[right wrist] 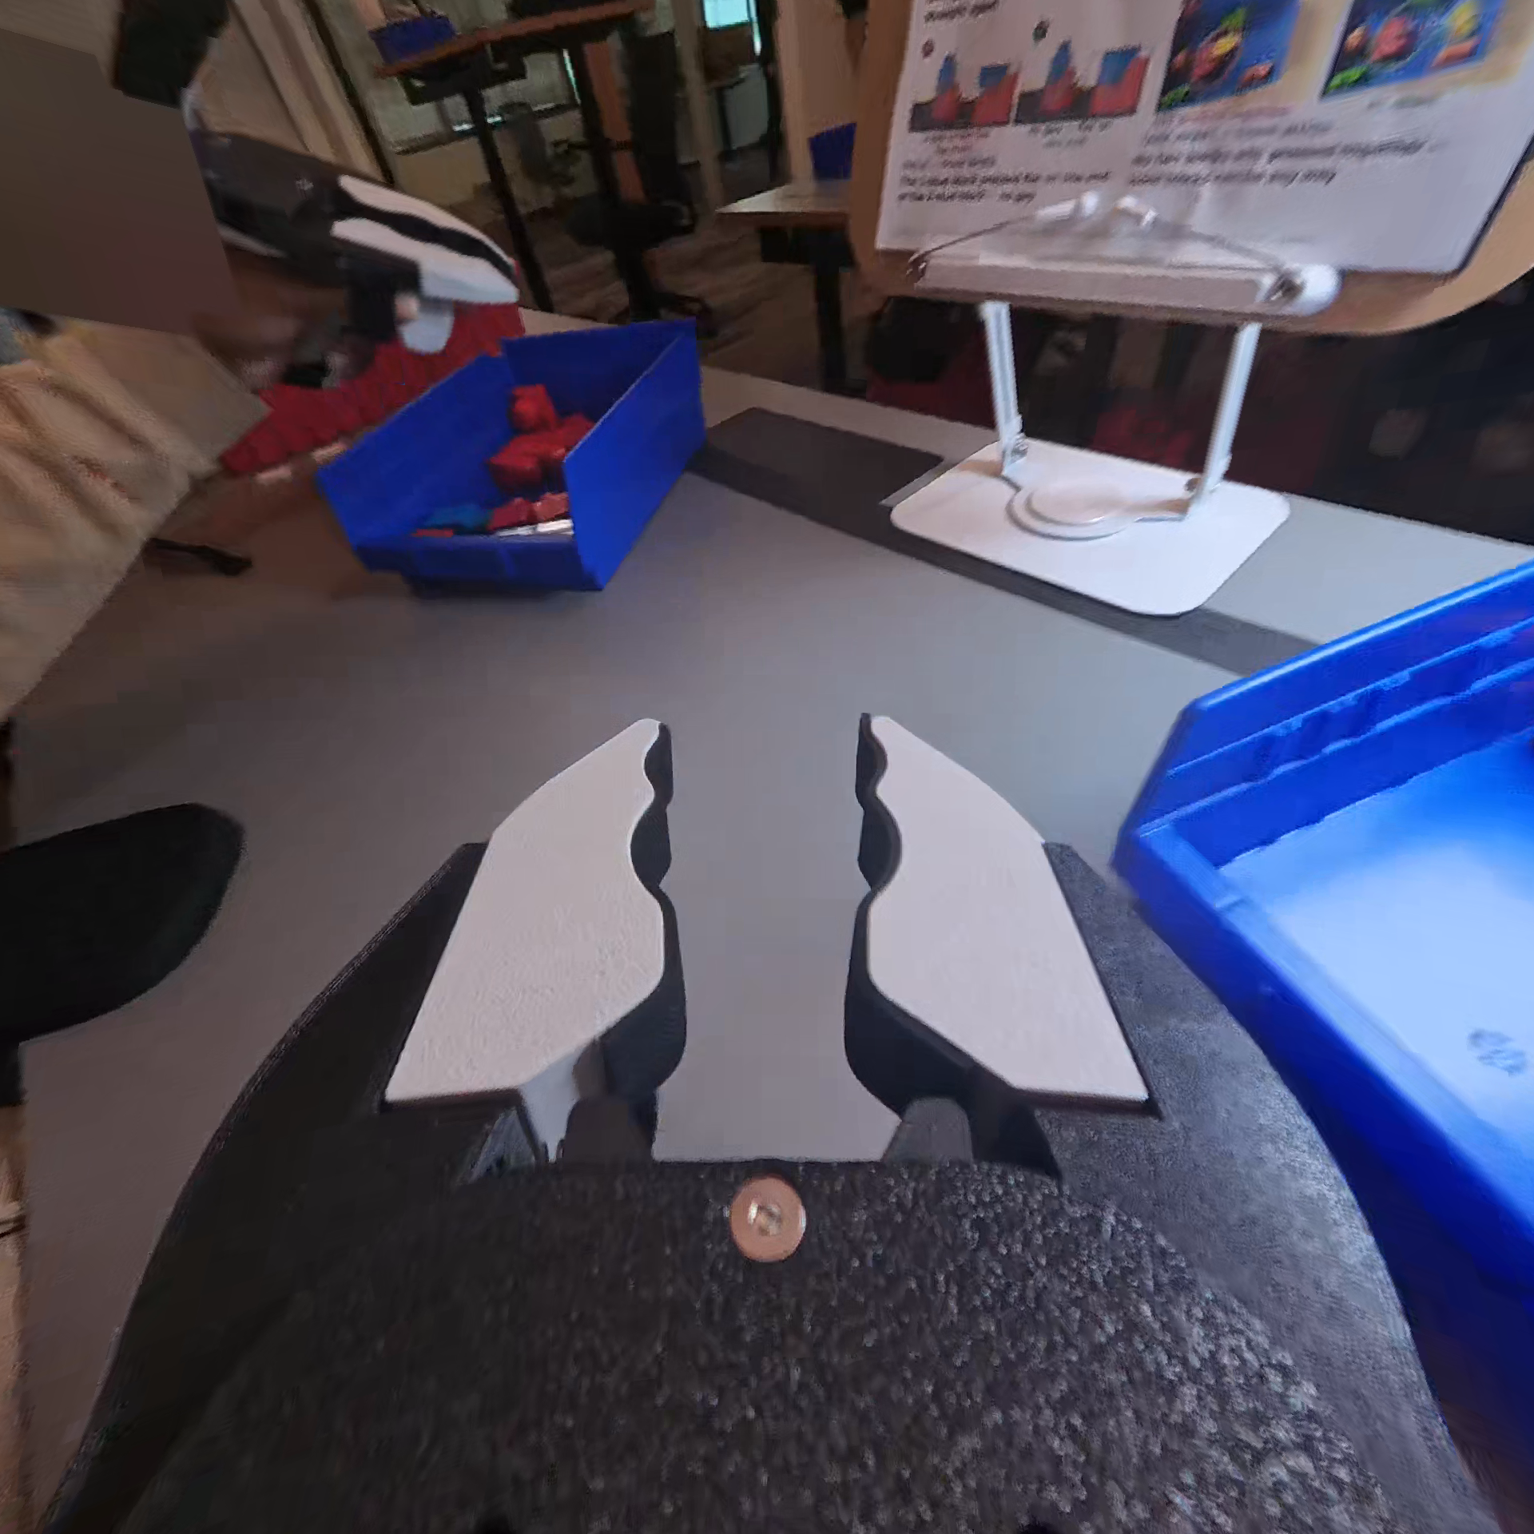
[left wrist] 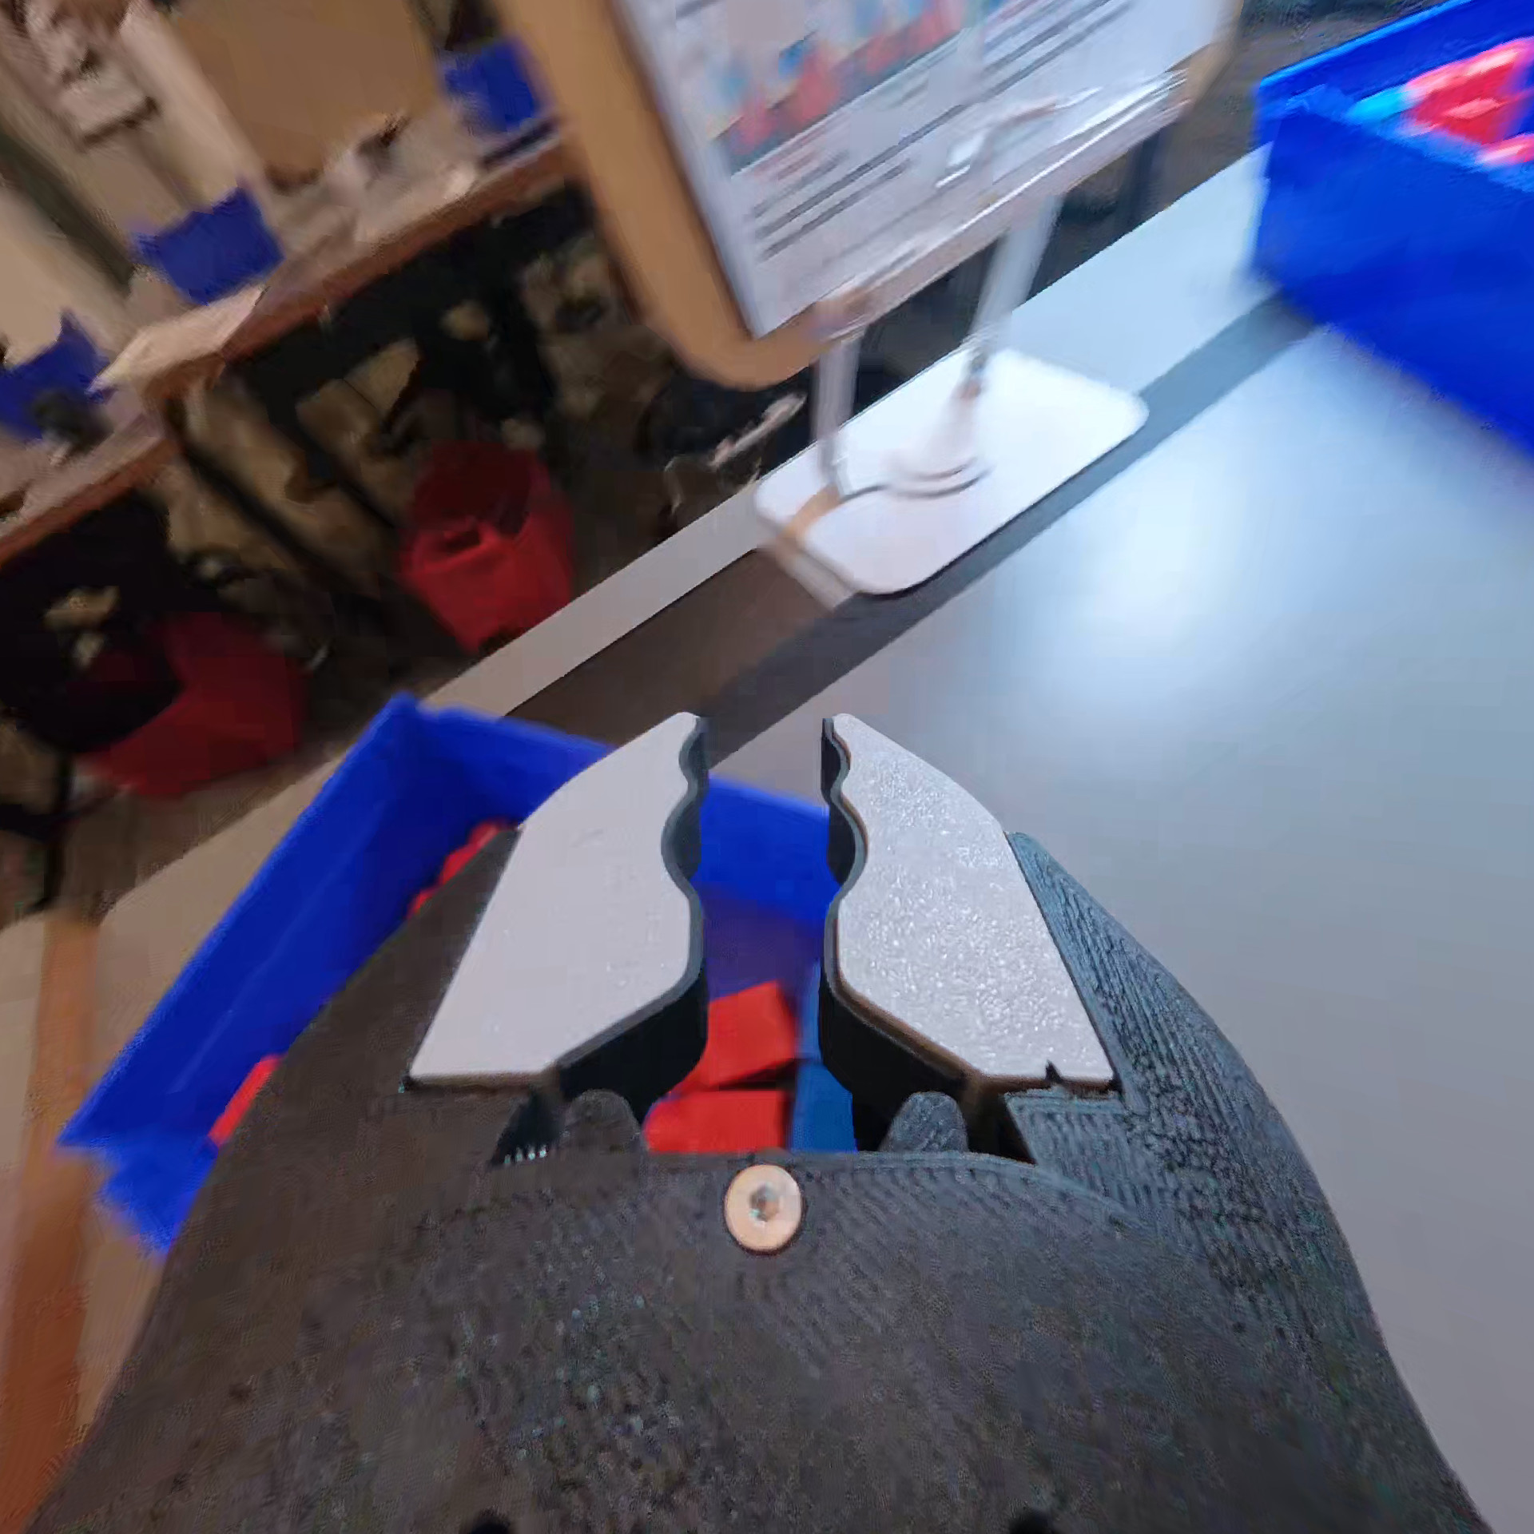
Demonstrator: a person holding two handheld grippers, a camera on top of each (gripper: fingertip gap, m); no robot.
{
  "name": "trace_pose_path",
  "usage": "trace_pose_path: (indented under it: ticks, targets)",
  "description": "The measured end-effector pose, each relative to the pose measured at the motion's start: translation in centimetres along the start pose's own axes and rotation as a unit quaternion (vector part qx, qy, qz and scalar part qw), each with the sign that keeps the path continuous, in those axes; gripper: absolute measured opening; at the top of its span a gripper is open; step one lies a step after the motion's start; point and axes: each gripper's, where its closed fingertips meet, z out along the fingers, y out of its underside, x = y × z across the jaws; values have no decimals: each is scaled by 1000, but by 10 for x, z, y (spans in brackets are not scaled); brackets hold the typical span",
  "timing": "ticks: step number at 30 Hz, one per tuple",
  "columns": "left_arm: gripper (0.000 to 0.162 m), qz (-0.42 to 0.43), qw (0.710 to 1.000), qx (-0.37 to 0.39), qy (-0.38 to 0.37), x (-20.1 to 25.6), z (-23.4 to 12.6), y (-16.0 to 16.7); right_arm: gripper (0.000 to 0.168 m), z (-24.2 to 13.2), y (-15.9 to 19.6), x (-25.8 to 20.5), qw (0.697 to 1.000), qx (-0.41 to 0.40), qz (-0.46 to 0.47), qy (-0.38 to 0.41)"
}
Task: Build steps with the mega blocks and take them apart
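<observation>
**Mega blocks in the left bin, both grippers empty**

While nothing is yet built on the pale grey tabletop [right wrist: 498, 705], we list the stock as it lies. The red and blue plastic mega blocks [left wrist: 739, 1071] sit loose in an open-topped blue plastic bin [left wrist: 274, 938] at the table's left edge; the right wrist view shows the same bin [right wrist: 631, 465] with a jumble of mostly red blocks [right wrist: 531, 452] and a few blue ones near its low front.

Left black two-finger gripper with pale grey finger plates [left wrist: 764, 747]: jaws parted with a narrow gap, holding nothing, poised over that bin. Right gripper of the same make [right wrist: 759, 747]: jaws spread wider, empty, above bare table.

Handling, as we judge it: hollow moulded plastic, so light, rigid and fairly smooth. We would take a block across two flat opposite side walls, below the studs, where the fingers bear squarely. The pile lies at mixed tilts, so a block may slip or twist if caught by a corner.

Second blue plastic bin [right wrist: 1370, 955], near right: the part of its floor we see is bare; in the left wrist view this bin [left wrist: 1370, 232] shows blurred red shapes farther back.

White metal stand holding a printed instruction sheet [right wrist: 1096, 515]: far table edge, between the bins.
</observation>
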Motion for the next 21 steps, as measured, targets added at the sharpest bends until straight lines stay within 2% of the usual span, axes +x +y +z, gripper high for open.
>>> trace_pose_path:
  ticks: [4,7,10,15,16,17,21]
  targets:
    - [37,-40,987,-151,-42,-88,18,63,41,2,32,-37,998,3,34,-48]
    - [39,-24,972,-235,-15,-107,34,105,35,11,51,-44,998,-20,-1,-53]
    - [43,36,950,-309,-6,-116,48,134,35,18,69,-50,995,-63,-56,-55]
    - [59,104,880,-462,37,-117,58,192,32,26,90,-53,987,-94,-121,-55]
    - [67,125,869,-477,30,-121,60,200,32,27,94,-50,986,-100,-124,-52]
    - [55,160,863,-479,9,-129,63,200,31,27,98,-48,985,-107,-127,-48]
    - [47,213,836,-505,16,-124,58,198,28,28,104,-44,984,-116,-126,-48]
